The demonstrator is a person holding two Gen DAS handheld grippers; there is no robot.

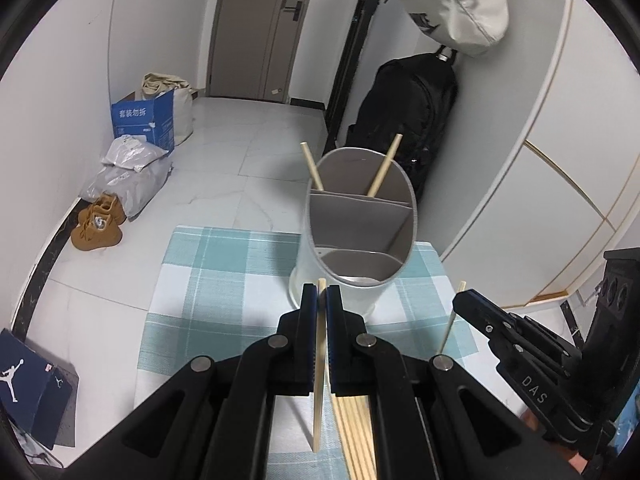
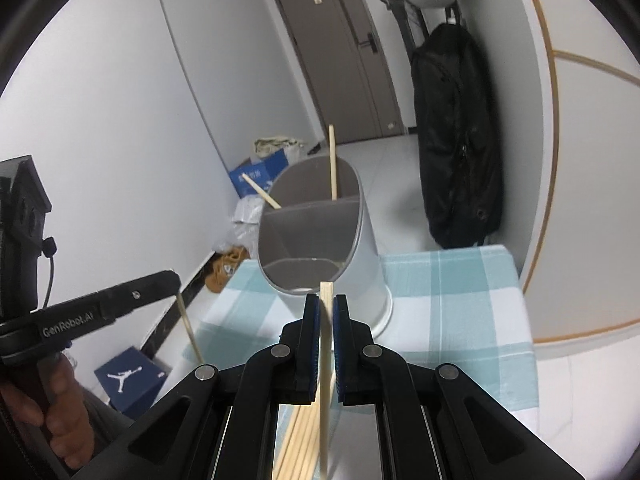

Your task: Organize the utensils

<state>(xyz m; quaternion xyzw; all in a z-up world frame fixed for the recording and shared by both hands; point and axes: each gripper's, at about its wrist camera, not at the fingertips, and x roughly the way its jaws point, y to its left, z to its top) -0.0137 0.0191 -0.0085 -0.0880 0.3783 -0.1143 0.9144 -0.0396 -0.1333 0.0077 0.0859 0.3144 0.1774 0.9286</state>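
Note:
A white utensil holder (image 1: 354, 240) with grey dividers stands on a checked teal cloth (image 1: 224, 280); two wooden chopsticks (image 1: 386, 168) lean in its far compartment. My left gripper (image 1: 321, 292) is shut on a chopstick (image 1: 319, 380), just in front of the holder. My right gripper (image 2: 326, 300) is shut on another chopstick (image 2: 326, 360), also just before the holder (image 2: 320, 240). A bundle of chopsticks (image 1: 356, 440) lies on the cloth below both grippers; it also shows in the right wrist view (image 2: 298, 440).
The table stands by a white curved cabinet (image 1: 560, 160). A black backpack (image 1: 404, 120) hangs behind the holder. Boxes, bags and brown shoes (image 1: 98, 222) lie on the floor at left.

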